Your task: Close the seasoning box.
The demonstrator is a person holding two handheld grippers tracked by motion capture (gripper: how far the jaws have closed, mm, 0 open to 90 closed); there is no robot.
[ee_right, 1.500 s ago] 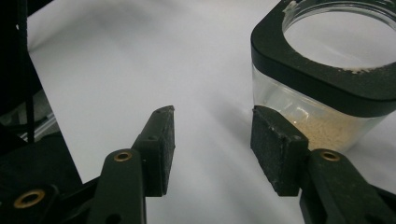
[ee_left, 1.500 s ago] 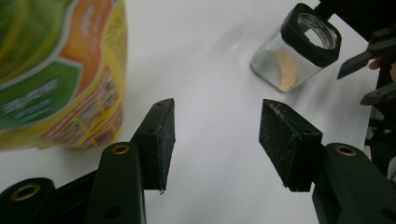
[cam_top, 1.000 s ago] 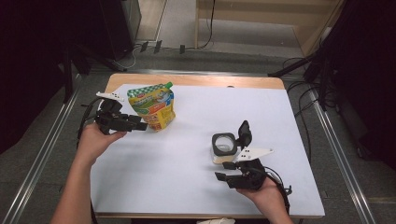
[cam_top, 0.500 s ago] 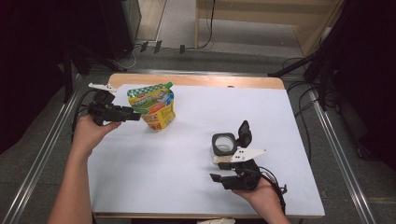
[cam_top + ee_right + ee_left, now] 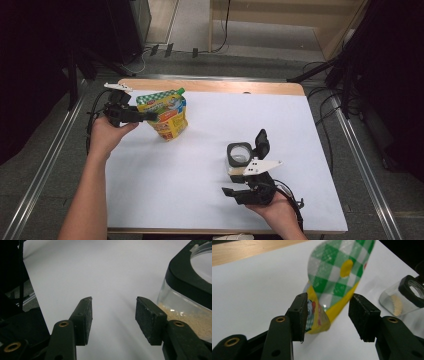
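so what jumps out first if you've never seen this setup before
The bright yellow and green-checked plastic pouch stands at the table's far left, with the left claw around its lower edge; its jaws have just been closing, and whether the pads press it yet is unclear. Near the right front sits a clear jar with a black flip lid, a little beige powder inside, beside the open right claw. Everything rests on a white table sheet.

A white-topped table (image 5: 300, 125) with a wooden far edge stands on grey floor (image 5: 190, 20), dark equipment around.
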